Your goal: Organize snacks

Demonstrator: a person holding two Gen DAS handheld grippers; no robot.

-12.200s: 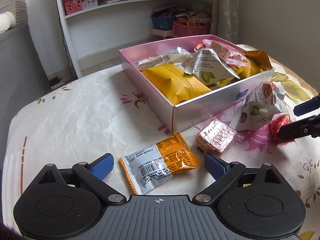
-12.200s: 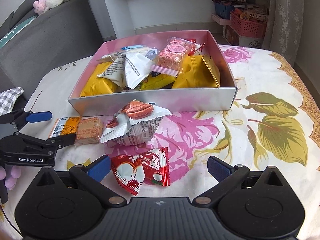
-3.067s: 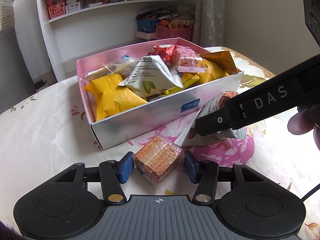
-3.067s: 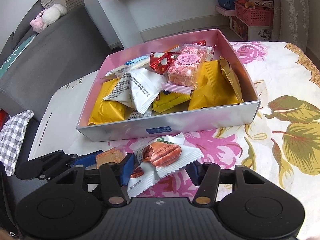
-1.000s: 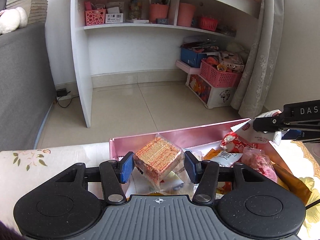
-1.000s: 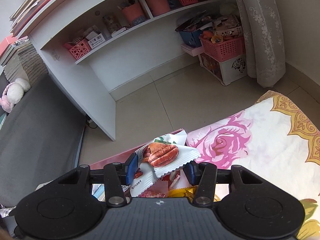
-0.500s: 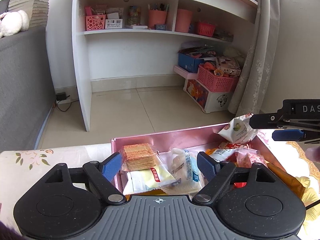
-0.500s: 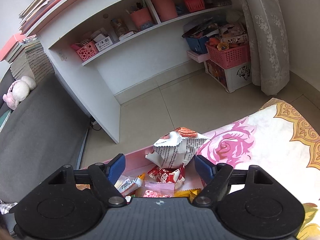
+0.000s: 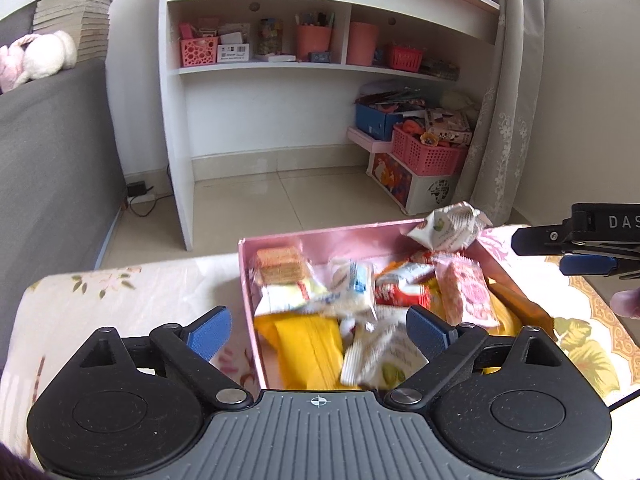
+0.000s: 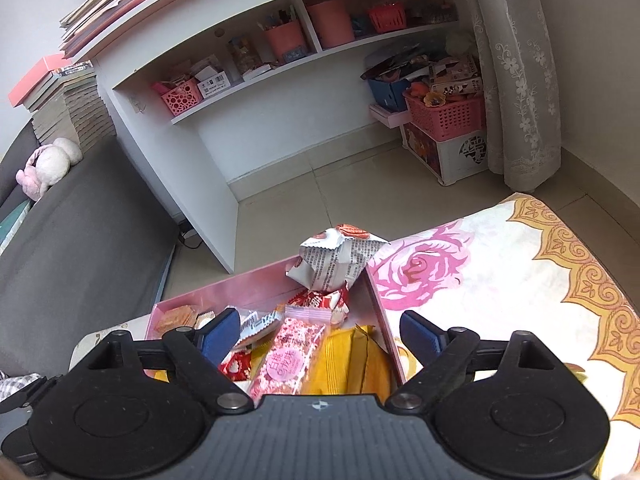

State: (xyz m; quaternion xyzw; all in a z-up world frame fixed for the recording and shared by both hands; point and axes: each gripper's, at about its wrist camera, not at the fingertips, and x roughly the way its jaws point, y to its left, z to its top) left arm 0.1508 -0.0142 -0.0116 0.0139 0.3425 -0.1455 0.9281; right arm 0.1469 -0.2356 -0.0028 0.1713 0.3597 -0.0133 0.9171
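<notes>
The pink box [image 9: 316, 235] on the flowered tablecloth holds several snack packets. The brown wafer packet [image 9: 281, 265] lies in its far left corner, also seen in the right wrist view [image 10: 177, 318]. The white nut packet [image 9: 448, 229] rests on the box's far right corner [image 10: 335, 261]. My left gripper [image 9: 319, 332] is open and empty above the box's near left part. My right gripper [image 10: 318, 334] is open and empty over the box's right side; it enters the left wrist view [image 9: 576, 249] from the right.
Inside the box lie yellow bags [image 9: 309, 350], a pink packet [image 10: 289, 360] and a red packet [image 9: 402, 293]. The tablecloth [image 10: 500, 276] stretches right of the box. Beyond the table are a white shelf unit [image 9: 304, 68], pink baskets [image 9: 426, 151] and a grey sofa [image 9: 52, 168].
Both grippers have drawn back and up from the box, still open. The wafer packet and the nut packet lie where they were dropped.
</notes>
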